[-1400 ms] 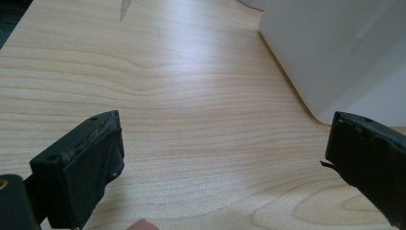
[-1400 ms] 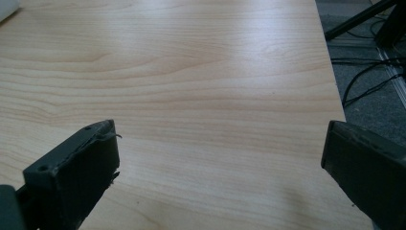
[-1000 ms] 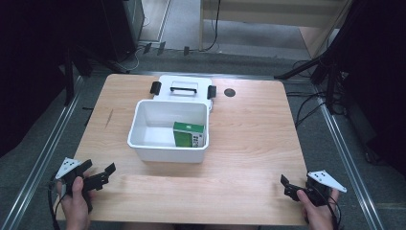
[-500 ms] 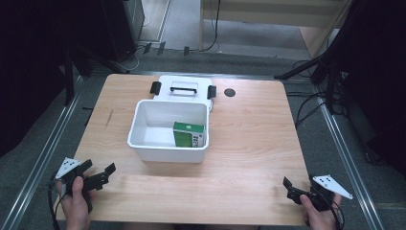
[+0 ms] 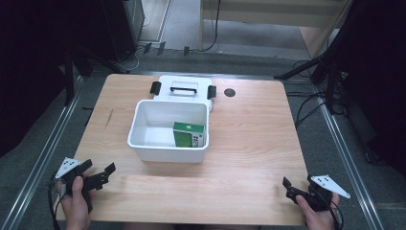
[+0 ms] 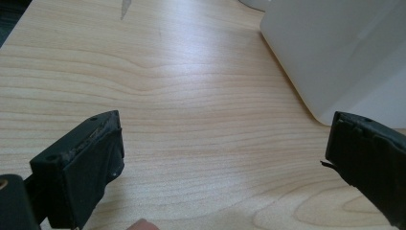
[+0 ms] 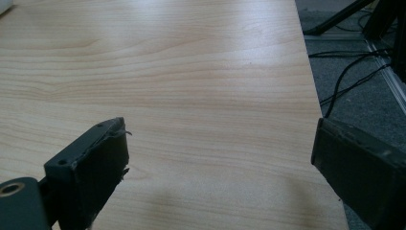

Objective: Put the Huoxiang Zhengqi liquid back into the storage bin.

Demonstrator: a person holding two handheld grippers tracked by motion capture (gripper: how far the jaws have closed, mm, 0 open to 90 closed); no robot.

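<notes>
The table [image 5: 249, 143] has a light wood-grain top with rounded corners and stands on a grey floor [image 5: 191, 28]. Metal rails [image 5: 36, 163] run along the floor on both sides of the table. Beyond the table's far edge, black cables [image 5: 215, 24] trail across the floor toward a pale wooden unit [image 5: 268, 14]. Dark stands [image 5: 330, 57] and further cables lie off the table's far right corner. Both sides of the room are in deep shadow; overhead light glares on the tabletop.
</notes>
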